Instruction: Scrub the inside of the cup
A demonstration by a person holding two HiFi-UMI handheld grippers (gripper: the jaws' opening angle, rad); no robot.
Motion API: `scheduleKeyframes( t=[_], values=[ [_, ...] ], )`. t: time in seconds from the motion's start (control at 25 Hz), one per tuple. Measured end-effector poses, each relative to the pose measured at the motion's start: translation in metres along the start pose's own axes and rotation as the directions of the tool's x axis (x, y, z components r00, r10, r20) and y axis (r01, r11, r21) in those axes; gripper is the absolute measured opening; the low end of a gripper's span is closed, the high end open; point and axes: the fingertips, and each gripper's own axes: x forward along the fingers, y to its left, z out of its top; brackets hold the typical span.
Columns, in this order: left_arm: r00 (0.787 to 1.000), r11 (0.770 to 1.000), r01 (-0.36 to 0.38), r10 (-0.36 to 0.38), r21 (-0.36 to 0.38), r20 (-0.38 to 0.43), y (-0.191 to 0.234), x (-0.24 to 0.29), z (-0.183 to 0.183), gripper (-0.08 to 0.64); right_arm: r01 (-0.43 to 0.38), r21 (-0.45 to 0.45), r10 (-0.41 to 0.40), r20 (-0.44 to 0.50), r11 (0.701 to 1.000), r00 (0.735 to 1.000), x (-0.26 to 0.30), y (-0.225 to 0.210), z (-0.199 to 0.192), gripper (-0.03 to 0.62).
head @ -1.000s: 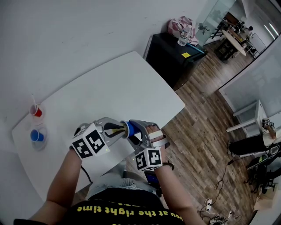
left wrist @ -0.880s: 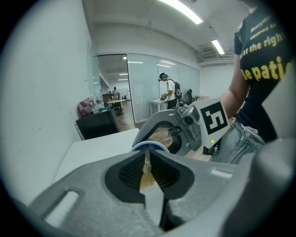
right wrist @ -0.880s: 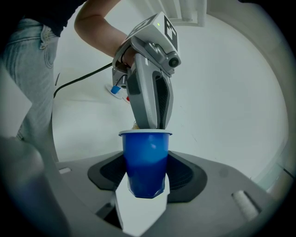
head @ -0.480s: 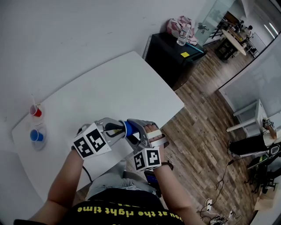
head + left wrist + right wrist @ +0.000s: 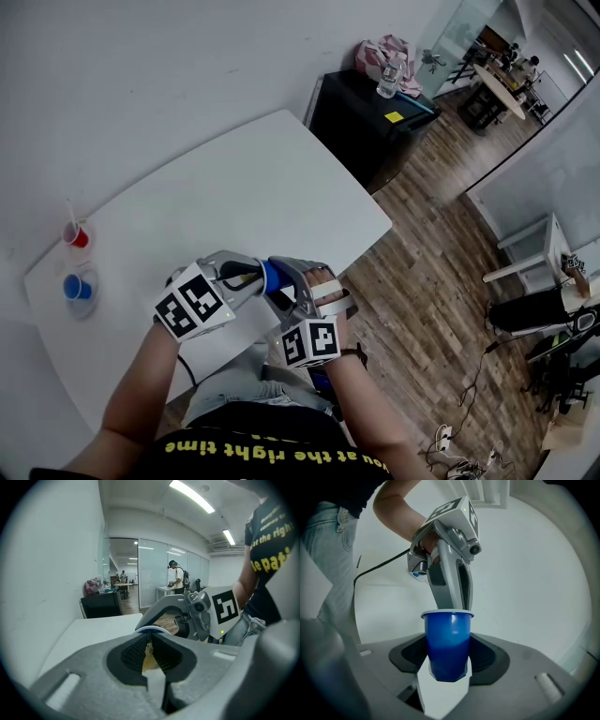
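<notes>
A blue plastic cup (image 5: 271, 277) sits between the jaws of my right gripper (image 5: 278, 281), which is shut on its sides; in the right gripper view the cup (image 5: 447, 644) stands upright with its rim on top. My left gripper (image 5: 251, 274) meets it from the left, over the table's near edge. Its fingers (image 5: 457, 597) reach down into the cup's mouth. In the left gripper view, the left gripper (image 5: 149, 645) is shut on a small yellowish scrubbing piece (image 5: 148, 651), right behind the cup's rim (image 5: 151, 629). The cup's inside is hidden.
The white table (image 5: 244, 187) carries a red cup with a straw (image 5: 77, 236) and another blue cup (image 5: 75, 287) at its far left. A black cabinet (image 5: 375, 122) stands beyond the table's right corner. Wooden floor lies to the right.
The left gripper has rolled a little about its own axis, with its tips still in the cup. The right gripper and the cup have stayed where they were.
</notes>
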Motion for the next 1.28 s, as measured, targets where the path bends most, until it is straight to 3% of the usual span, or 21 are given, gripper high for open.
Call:
scheduleKeyframes(
  t=[0.24, 0.72, 0.92, 1.28],
  values=[
    [1.000, 1.000, 0.019, -0.019, 0.012, -0.025, -0.006, 0.003, -0.005, 0.023, -0.006, -0.021, 0.006, -0.006, 1.000, 1.000, 0.001, 0.001, -0.003, 0.265],
    [0.999, 0.999, 0.034, -0.034, 0.020, -0.011, -0.013, -0.004, -0.004, 0.021, -0.009, 0.038, 0.009, 0.000, 0.999, 1.000, 0.000, 0.006, -0.009, 0.264],
    [1.000, 1.000, -0.004, 0.004, -0.004, 0.009, -0.004, -0.005, -0.002, 0.021, -0.008, 0.040, 0.008, 0.007, 0.999, 1.000, -0.002, 0.006, -0.007, 0.264],
    [0.999, 0.998, 0.048, -0.048, -0.033, 0.007, -0.013, 0.000, -0.002, 0.021, -0.004, 0.079, 0.004, 0.001, 0.997, 1.000, -0.006, -0.001, -0.015, 0.264]
  ],
)
